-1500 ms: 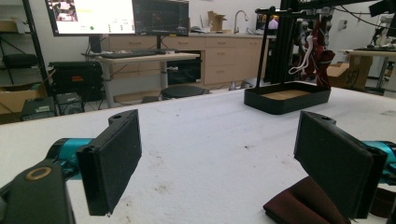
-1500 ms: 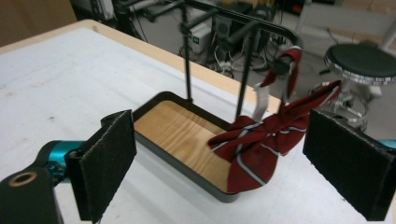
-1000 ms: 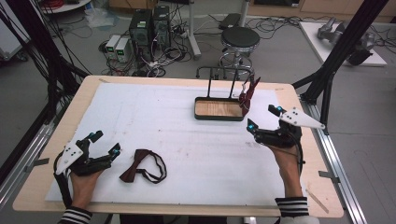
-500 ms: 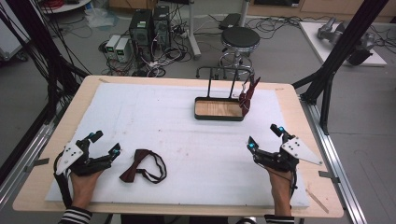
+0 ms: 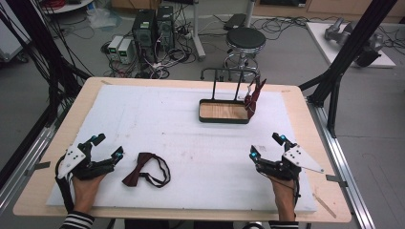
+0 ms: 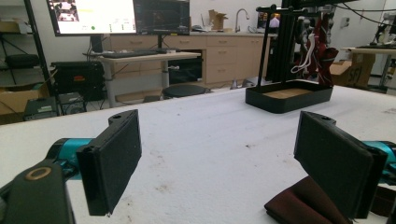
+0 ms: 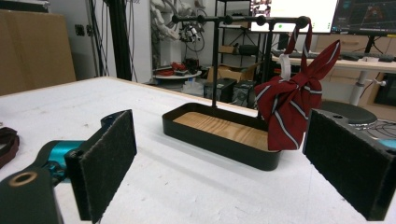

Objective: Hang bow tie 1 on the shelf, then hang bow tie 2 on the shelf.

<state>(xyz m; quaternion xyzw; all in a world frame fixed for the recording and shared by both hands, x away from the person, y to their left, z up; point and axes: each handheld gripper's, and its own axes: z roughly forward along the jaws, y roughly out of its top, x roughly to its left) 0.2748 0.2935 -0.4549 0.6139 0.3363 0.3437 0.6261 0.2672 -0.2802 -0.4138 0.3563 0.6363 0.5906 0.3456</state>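
White foam sheet (image 5: 191,138) covers most of the wooden table (image 5: 62,138) in the high view, bare wood showing along every edge. A wide bare stretch lies between the two hands. The left gripper (image 5: 106,147) sits near the front left corner with jaws spread wide and empty, the dark red bow tie (image 5: 145,170) lying just beside it. The right gripper (image 5: 267,145) rests near the front right, jaws wide apart, holding nothing. The black stand (image 5: 224,110) sits toward the far edge, a striped red bow (image 5: 252,98) hanging at its right end.

Left gripper view: both pads stand far apart, with the bow tie (image 6: 303,203) on the foam by the right-hand jaw.

Right gripper view: jaws gape on nothing, and the stand (image 7: 224,135) and its hanging bow (image 7: 289,114) lie ahead across bare foam.
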